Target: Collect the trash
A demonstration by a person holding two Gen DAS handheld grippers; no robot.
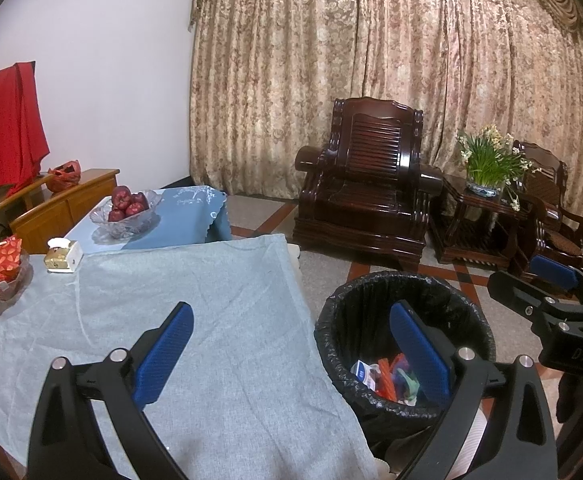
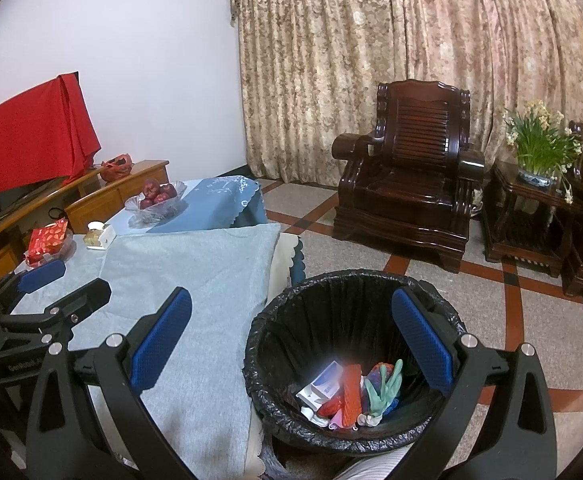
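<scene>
A round bin with a black liner (image 2: 355, 292) stands on the floor beside the table; the same bin (image 1: 407, 292) shows in the left wrist view. Inside it lies trash (image 2: 351, 392): a blue and white box, an orange wrapper, a green glove, small scraps. My right gripper (image 2: 291, 344) hangs open over the bin's left rim, empty. My left gripper (image 1: 291, 352) stands open between the table edge and the bin, empty. Each gripper shows at the edge of the other's view: the right one (image 1: 547, 288), the left one (image 2: 63, 280).
A grey cloth (image 1: 171, 300) covers the table. On it at far left are a red packet in a dish (image 1: 1, 272) and a small gold and white box (image 1: 64, 256). A glass bowl of apples (image 1: 125, 210) sits further back. A dark wooden armchair (image 1: 367, 184) and flower stand are behind.
</scene>
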